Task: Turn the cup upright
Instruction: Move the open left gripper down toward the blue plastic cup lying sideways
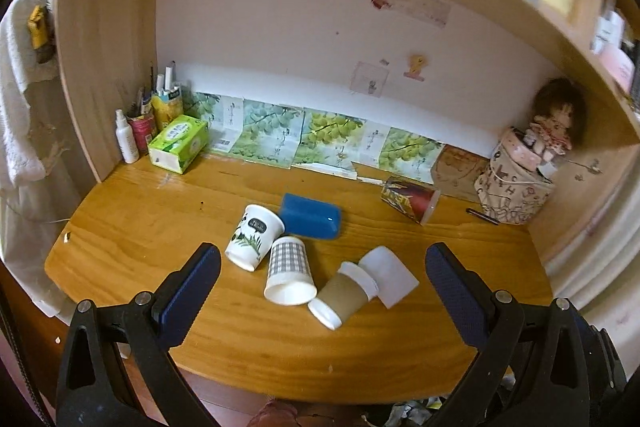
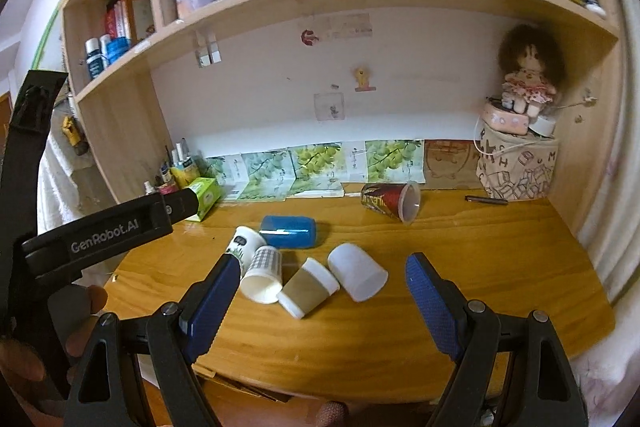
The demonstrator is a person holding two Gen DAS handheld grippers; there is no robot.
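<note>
The left hand-held gripper (image 1: 322, 287) hangs over the near edge of the wooden surface (image 1: 140, 227) with its blue pads spread wide and nothing between them. The right hand-held gripper (image 2: 320, 297) is likewise released, fingers wide apart and empty.

Just ahead of both, a cluster of cups lies tipped over. A brown-sleeved cup (image 1: 344, 295) lies on its side almost midway between the left gripper's fingers, its white lid touching a plain white cup (image 1: 390, 275) lying to its right. Left of it a checked cup (image 1: 289, 271) lies with its open mouth toward the gripper, touching a white cup with a leaf print (image 1: 254, 237). Beyond these lies a blue cup (image 1: 310, 221). Farther ahead and to the right, well apart, a red patterned cup (image 1: 410, 199) lies on its side, seemingly with its mouth facing right.
</note>
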